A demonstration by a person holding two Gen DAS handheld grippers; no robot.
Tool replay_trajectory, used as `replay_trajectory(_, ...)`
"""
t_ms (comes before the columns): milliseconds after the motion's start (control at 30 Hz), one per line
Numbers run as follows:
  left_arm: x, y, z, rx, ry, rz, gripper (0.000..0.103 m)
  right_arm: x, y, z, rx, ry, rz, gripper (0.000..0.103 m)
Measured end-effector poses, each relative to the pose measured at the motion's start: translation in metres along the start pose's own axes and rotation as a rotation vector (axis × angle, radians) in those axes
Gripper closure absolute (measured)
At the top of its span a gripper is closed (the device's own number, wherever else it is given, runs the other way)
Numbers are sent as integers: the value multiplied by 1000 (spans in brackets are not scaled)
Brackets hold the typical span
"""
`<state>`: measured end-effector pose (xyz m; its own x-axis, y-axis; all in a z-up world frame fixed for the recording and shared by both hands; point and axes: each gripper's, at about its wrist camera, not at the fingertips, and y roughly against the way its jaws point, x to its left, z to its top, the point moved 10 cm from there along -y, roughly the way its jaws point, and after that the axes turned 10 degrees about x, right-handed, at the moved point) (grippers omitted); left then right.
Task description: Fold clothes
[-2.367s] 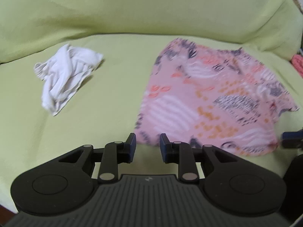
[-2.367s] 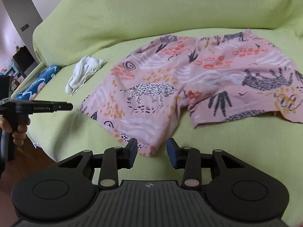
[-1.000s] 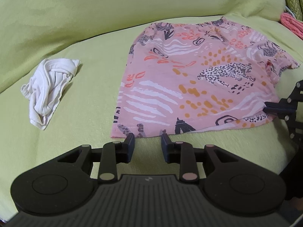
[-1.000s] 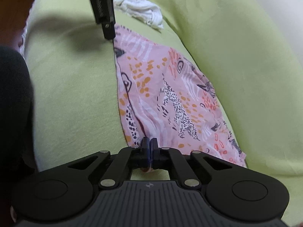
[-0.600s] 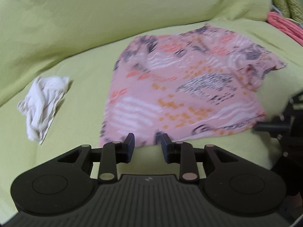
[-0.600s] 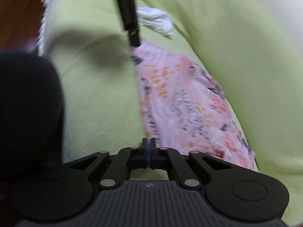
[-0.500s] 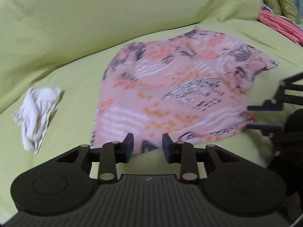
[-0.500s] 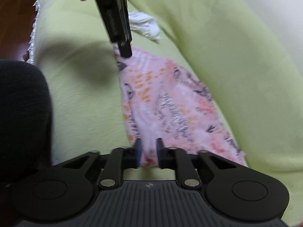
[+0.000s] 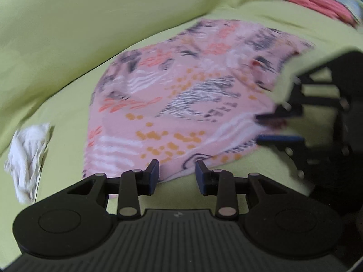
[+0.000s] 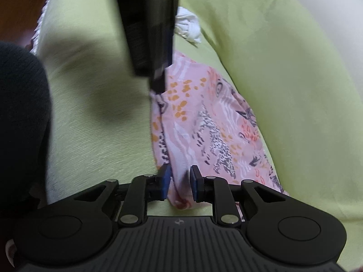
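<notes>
Both grippers hover at the near hem of the pink patterned shorts (image 9: 181, 104), which lie flat on the green sofa cover (image 9: 95, 36). Left gripper (image 9: 177, 172) is parted, gripping nothing; right gripper (image 10: 179, 179) straddles the hem, pads apart. A crumpled white cloth (image 9: 27, 154) lies apart.

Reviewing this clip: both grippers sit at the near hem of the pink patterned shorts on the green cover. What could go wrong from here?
1. The right gripper has its jaws apart with a bunched corner of the pink shorts loose between them; that corner may lie crumpled and spoil the fold.
2. The left gripper straddles the hem with open jaws; closing there might also pinch the green cover.
3. The two grippers work close together and could collide.
</notes>
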<state>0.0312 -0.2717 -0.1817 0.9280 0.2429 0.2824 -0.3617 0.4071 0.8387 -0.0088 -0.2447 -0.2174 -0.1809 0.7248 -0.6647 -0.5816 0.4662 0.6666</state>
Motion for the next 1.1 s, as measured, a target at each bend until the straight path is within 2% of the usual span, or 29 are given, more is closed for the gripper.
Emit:
replay_trajectory(100,-21,2,4,-34,-145,7,70,-2,0,0,-8,-4,-1,86)
replay_trajectory(167,-36,0,6,-50,-242,15,65,-6,-1,0,-12,-25,4,93)
replay_trajectory(200,-41,-2,6,-50,-279,28,65,-8,-1,0,-14,-41,9,101)
replay_trajectory(233,-45,-5,6,-48,-313,43,65,-12,0,-1,-17,-61,14,103)
replay_trajectory(333,-50,-15,8,-43,-385,90,65,-23,5,-1,-45,-131,28,103)
replay_trajectory(400,-50,-15,12,-62,-394,98,66,-28,10,-1,-66,-153,38,103)
replay_trajectory(433,-50,-15,14,-68,-394,103,70,-29,12,0,-71,-156,44,103)
replay_trajectory(500,-49,-18,16,-63,-406,116,87,-29,15,0,-84,-162,58,103)
replay_trajectory(533,-48,-21,16,-50,-421,127,103,-29,16,0,-86,-164,61,103)
replay_trajectory(567,-47,-23,15,-45,-438,136,102,-28,16,-1,-83,-159,63,103)
replay_trajectory(600,-48,-22,14,-51,-452,140,102,-26,15,-2,-73,-145,62,101)
replay_trajectory(700,-49,-15,13,-68,-458,128,102,-19,12,-7,-53,-83,20,73)
replay_trajectory(800,-46,-10,14,-80,-451,133,102,-11,11,-7,-49,-29,-11,71)
replay_trajectory(967,-42,-8,17,-92,-446,135,102,-7,1,-7,-24,5,-47,84)
replay_trajectory(1000,-41,-7,17,-94,-446,134,102,-8,2,-7,-23,4,-45,91)
replay_trajectory(1033,-42,-7,17,-94,-449,131,102,-10,3,-8,-22,-3,-39,103)
replay_trajectory(1100,-43,-6,15,-95,-463,128,103,-14,7,-11,-21,-26,-19,103)
